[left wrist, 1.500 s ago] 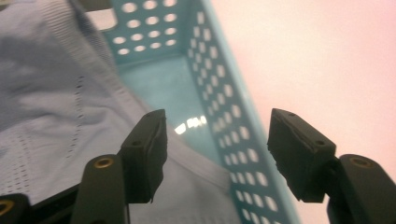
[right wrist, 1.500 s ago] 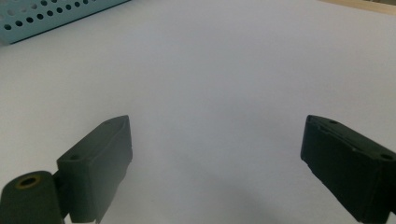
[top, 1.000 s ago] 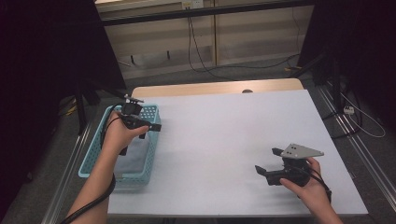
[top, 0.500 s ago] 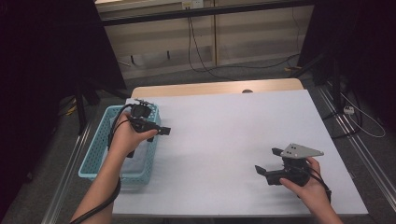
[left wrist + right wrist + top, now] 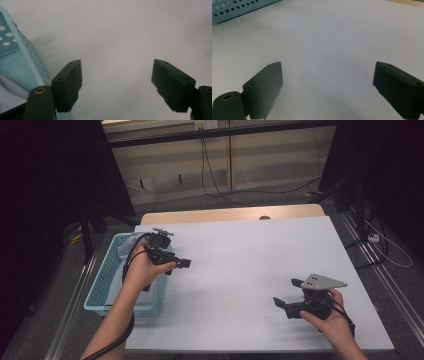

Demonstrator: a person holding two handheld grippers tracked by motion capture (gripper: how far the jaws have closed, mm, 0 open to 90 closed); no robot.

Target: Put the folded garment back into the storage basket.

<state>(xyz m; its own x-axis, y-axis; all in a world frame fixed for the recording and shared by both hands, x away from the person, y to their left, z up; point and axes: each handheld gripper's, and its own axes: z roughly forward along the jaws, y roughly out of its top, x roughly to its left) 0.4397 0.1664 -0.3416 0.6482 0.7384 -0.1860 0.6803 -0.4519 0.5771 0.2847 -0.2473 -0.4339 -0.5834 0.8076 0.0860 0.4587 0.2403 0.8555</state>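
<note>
Left gripper [image 5: 176, 265] now moved off the blue basket [image 5: 98, 292] toward the white table [image 5: 250, 270], compared with 1 second before. Jaws just opened wider, nothing between them; in the left gripper view, basket wall and pale cloth [image 5: 10, 90] lying to the left of and behind the left jaw. Probably cloth already dropped in the basket and released. Right gripper [image 5: 289, 295] resting unmoved, its 2 jaws spread apart and empty, basket far ahead of them.
</note>
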